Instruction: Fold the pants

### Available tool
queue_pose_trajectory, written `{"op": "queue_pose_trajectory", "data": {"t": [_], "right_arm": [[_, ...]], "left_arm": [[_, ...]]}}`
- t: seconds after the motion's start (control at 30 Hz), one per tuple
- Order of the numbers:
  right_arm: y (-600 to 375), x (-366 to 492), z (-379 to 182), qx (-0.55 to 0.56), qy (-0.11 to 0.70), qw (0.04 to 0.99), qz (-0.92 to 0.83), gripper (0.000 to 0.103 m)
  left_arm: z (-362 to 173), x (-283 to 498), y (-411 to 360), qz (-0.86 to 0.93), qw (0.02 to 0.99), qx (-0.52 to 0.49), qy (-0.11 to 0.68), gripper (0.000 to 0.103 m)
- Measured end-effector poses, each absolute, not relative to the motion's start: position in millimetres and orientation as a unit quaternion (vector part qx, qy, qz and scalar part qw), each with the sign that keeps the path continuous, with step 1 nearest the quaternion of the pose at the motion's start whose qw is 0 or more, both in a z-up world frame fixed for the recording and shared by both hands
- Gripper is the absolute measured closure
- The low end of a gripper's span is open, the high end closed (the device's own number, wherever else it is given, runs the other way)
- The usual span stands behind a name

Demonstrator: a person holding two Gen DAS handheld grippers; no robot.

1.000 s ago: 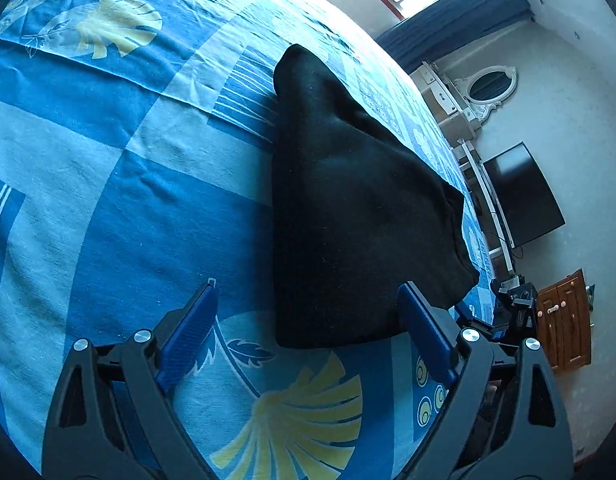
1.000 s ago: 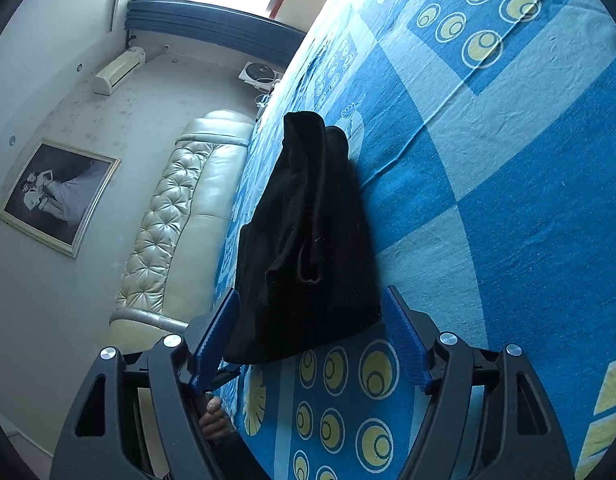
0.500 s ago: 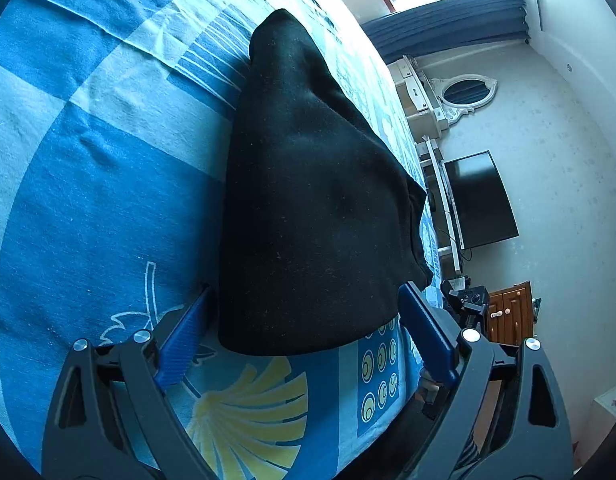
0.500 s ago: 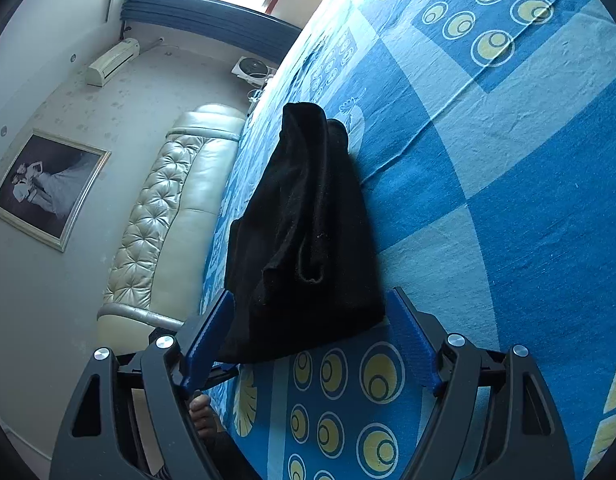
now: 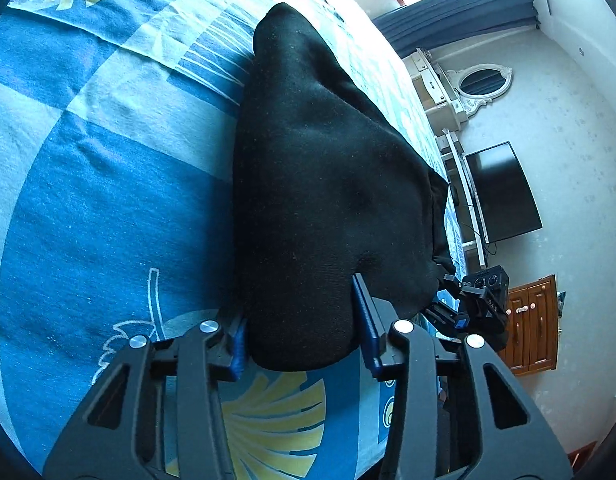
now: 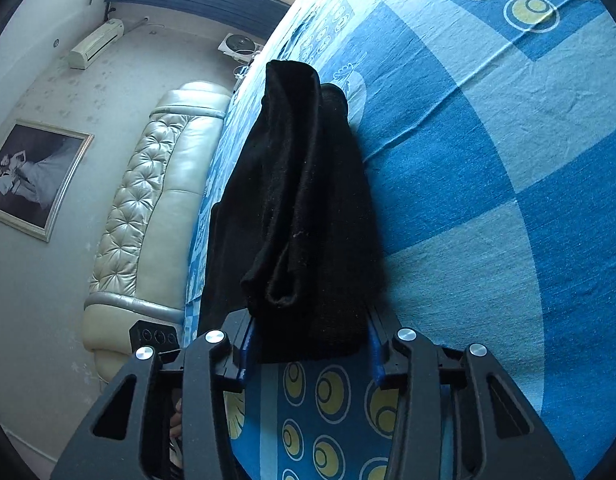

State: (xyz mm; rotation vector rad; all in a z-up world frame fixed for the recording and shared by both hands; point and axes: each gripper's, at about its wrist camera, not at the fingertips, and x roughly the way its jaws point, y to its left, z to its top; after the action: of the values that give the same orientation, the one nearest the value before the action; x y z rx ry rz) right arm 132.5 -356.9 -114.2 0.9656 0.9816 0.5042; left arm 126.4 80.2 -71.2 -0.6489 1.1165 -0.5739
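Note:
Black pants (image 5: 320, 184) lie folded lengthwise on the blue patterned bedspread (image 5: 88, 200). My left gripper (image 5: 302, 330) has its blue pads closed in on the near end of the pants, cloth bunched between them. In the right wrist view the pants (image 6: 304, 208) run away from me with a cuff opening near the bottom. My right gripper (image 6: 310, 342) is closed in on that near end, its pads mostly hidden by cloth. The right gripper also shows at the bed's edge in the left wrist view (image 5: 474, 300).
A padded cream headboard (image 6: 148, 216) lies left of the bed in the right wrist view. A TV (image 5: 504, 192), a white dresser with oval mirror (image 5: 464, 88) and a wooden cabinet (image 5: 536, 324) stand beyond the bed's far side.
Both grippers moved forward onto the near end of the pants and their jaws narrowed from wide open to gripping the cloth.

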Motion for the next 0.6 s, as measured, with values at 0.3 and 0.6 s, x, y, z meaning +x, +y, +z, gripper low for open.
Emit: {"op": "queue_pose_trajectory", "data": {"t": [0.3, 0.6], "right_arm": [[-360, 116, -113, 0.463, 0.435, 0.735, 0.237, 0.065], [-356, 88, -107, 0.459, 0.438, 0.732, 0.246, 0.065]], "left_arm": [[-51, 112, 71, -0.233, 0.796, -0.244, 0.503, 0.068], [-45, 97, 76, -0.222, 0.795, -0.241, 0.511, 0.069]]}}
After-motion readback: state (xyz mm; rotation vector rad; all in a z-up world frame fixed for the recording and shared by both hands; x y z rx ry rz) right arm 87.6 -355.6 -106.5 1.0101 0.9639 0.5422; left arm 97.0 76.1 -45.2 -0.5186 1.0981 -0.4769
